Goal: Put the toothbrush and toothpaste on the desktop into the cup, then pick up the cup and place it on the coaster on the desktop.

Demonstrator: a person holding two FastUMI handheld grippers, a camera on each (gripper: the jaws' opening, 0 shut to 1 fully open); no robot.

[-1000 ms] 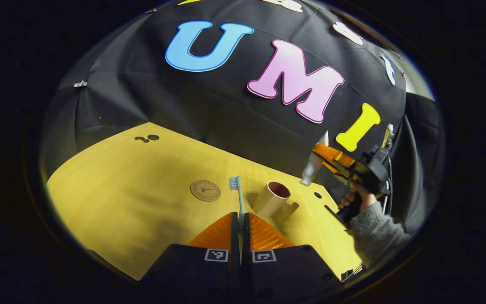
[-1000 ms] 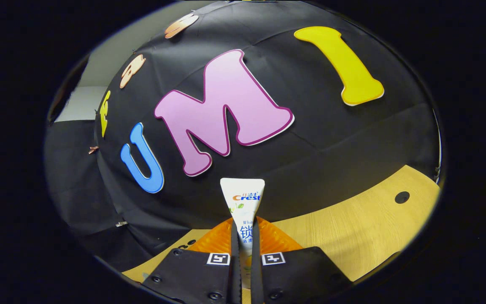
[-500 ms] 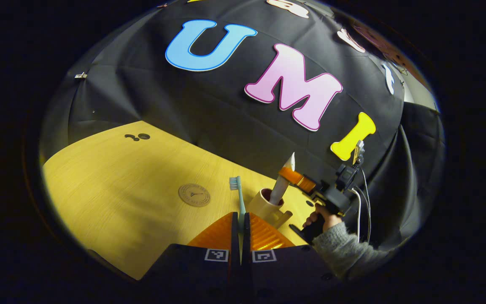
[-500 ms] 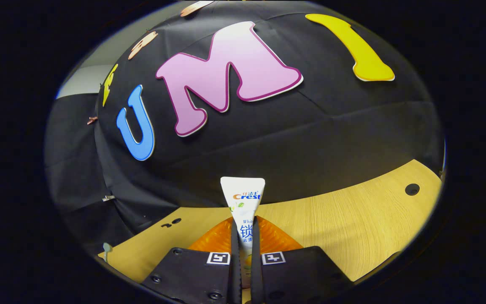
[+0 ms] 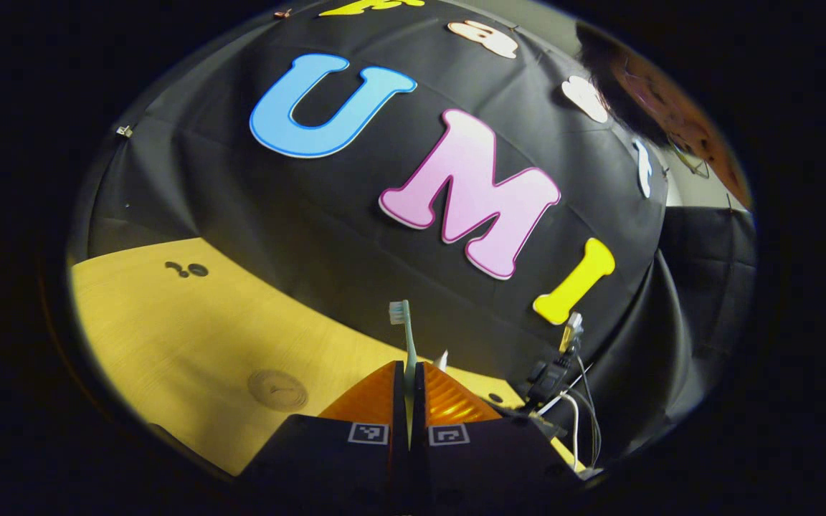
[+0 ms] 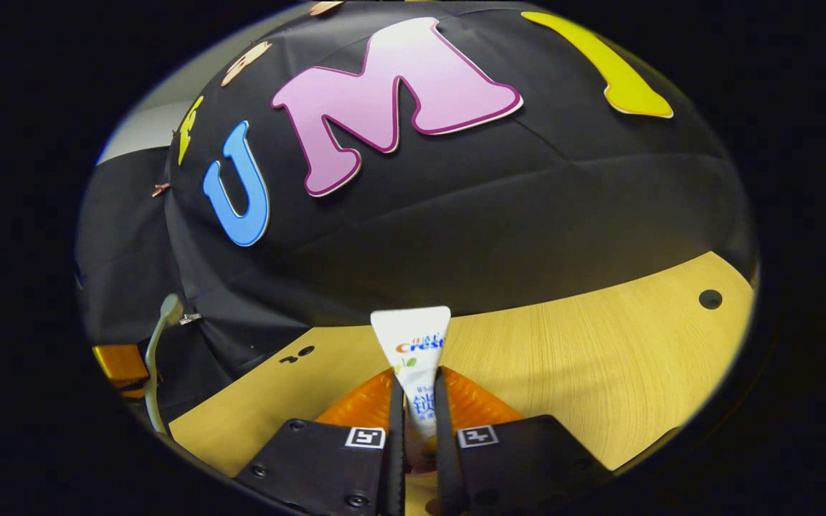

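My left gripper (image 5: pixel 409 365) is shut on the stem of a pale green toothbrush (image 5: pixel 404 326), head up. The round brown coaster (image 5: pixel 278 389) lies on the yellow desktop (image 5: pixel 191 337) to its left. A white tip of the toothpaste (image 5: pixel 443 358) pokes up just behind my left fingers, which hide the cup. In the right gripper view the white toothpaste tube (image 6: pixel 413 344) stands crimp up between the fingers of my right gripper (image 6: pixel 418 376), whose jaws are slightly parted. At that view's left edge rises the toothbrush (image 6: pixel 158 344).
The right gripper's housing and cables (image 5: pixel 548 378) sit low right in the left gripper view. Dark holes mark the desktop (image 6: pixel 599 358) at one corner (image 6: pixel 710 299) and at another (image 5: pixel 189 269). The black cloth wall stands close behind.
The right gripper brought the toothpaste down into the cup, then its jaws parted a little and the tube sank. The left gripper with the toothbrush moved in, and the cup went behind its fingers.
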